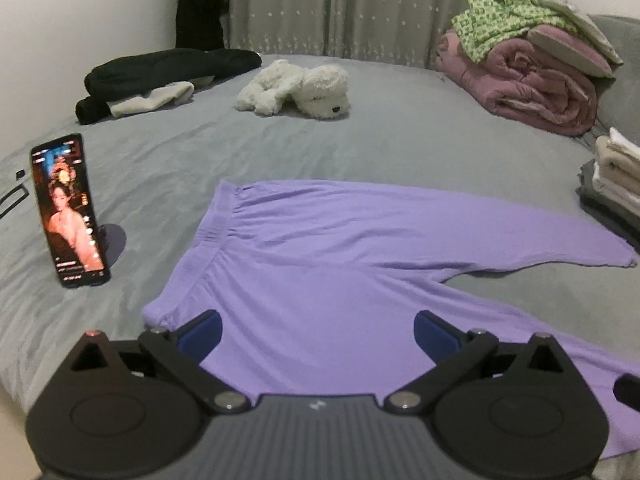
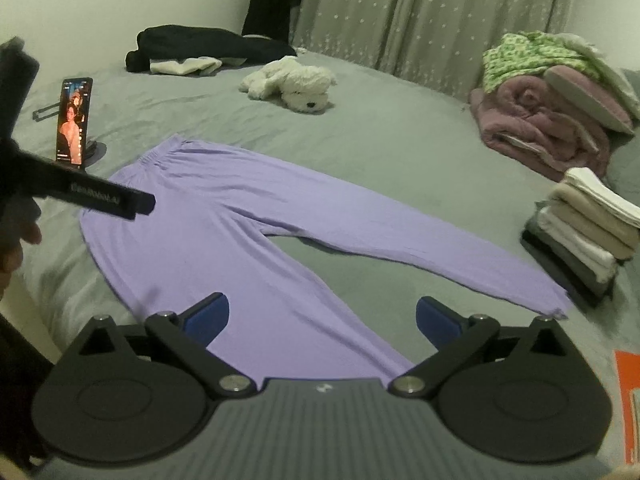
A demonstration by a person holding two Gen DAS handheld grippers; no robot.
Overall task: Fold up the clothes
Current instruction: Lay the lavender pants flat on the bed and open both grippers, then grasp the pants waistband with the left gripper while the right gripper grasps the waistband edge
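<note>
Blue-padded fingers (image 1: 200,330) of the left tool (image 1: 318,330) fill the bottom of the left wrist view, spread wide apart, nothing between the pads. They hang over the near edge of the purple trousers (image 1: 340,264); contact with the cloth cannot be judged.

Right tool (image 2: 322,314), bottom of the right wrist view: jaws likewise wide apart, empty, over the lower end of the near trouser leg.

Purple trousers lie flat on the grey bed sheet (image 1: 380,148), centre of both views. Elastic waistband at centre left, the two legs splayed toward the right edge, a wedge of bare sheet between them. Right wrist view: the left tool enters from the left edge as a dark bar above the waistband side of the trousers (image 2: 224,216), with part of a hand (image 2: 24,236) behind it.

Phone (image 1: 68,208), lit screen, stands upright on a small stand on the sheet just left of the waistband.

Stack of folded clothes (image 2: 588,232), beige, white and grey, at the right edge, near the far leg's hem.

White plush dog (image 1: 296,90) lies upper centre, well apart from the trousers. Black garment (image 1: 168,70) with a pale piece on it, upper left. Pink rolled blanket (image 1: 536,88) with green patterned cloth on top, upper right. Star-patterned curtain (image 1: 352,4) along the top.
</note>
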